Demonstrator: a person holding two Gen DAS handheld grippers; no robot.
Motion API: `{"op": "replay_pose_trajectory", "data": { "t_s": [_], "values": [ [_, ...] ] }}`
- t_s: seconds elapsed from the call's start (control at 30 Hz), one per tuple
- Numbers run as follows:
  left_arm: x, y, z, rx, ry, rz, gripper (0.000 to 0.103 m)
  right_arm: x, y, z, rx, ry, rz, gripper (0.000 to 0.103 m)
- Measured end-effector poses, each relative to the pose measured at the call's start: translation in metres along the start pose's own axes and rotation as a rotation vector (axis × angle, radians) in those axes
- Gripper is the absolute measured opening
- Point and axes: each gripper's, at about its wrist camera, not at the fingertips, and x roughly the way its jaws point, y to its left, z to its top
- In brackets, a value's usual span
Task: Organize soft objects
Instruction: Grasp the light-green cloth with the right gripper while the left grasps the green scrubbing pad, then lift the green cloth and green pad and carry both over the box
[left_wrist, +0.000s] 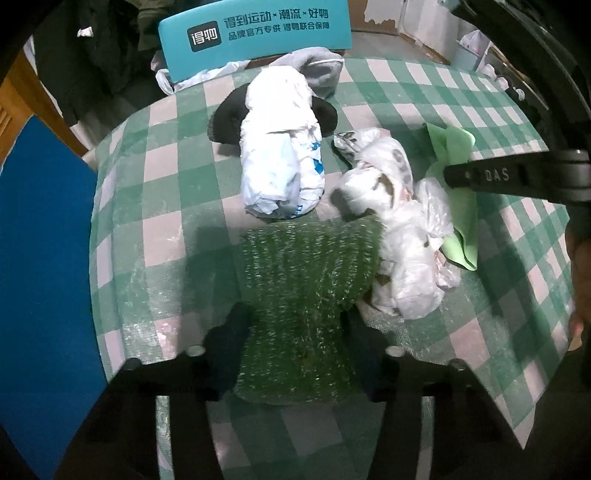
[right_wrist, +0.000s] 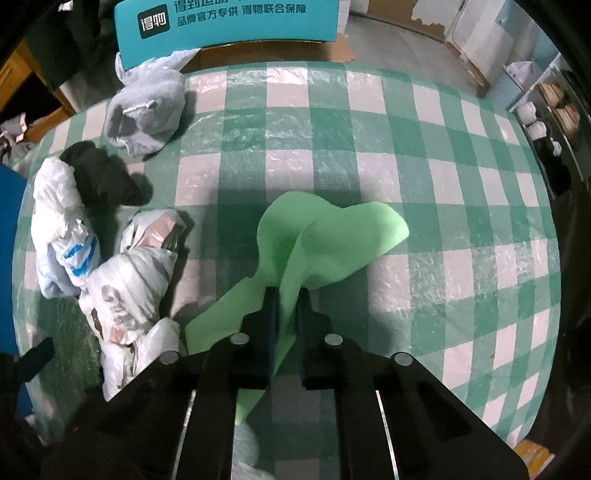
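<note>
Green-checked tablecloth (right_wrist: 406, 177) covers the table; the right gripper (right_wrist: 287, 295) pinches a light green cloth (right_wrist: 332, 240), the left gripper (left_wrist: 299, 332) squeezes a dark green knitted cloth (left_wrist: 303, 280) beside crumpled plastic bags (left_wrist: 399, 229).

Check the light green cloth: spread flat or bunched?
Bunched. The light green cloth is pinched in the shut right gripper, its free end standing up in folds above the checked tablecloth.
</note>
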Motion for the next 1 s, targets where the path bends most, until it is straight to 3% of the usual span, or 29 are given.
{"op": "replay_pose_trajectory", "data": {
  "t_s": [0.1, 0.27, 1.0],
  "values": [
    [0.000, 0.007, 0.003, -0.028, 0.011, -0.038, 0.031, -0.003, -0.004, 0.000, 0.008, -0.005, -0.002, 0.005],
    [0.000, 0.017, 0.008, -0.041, 0.008, -0.055, 0.021, -0.018, -0.010, -0.001, 0.014, -0.039, -0.006, 0.004],
    [-0.063, 0.026, 0.010, -0.054, -0.127, -0.037, 0.019, -0.091, 0.008, -0.013, -0.034, -0.196, 0.051, 0.004]
  ]
}}
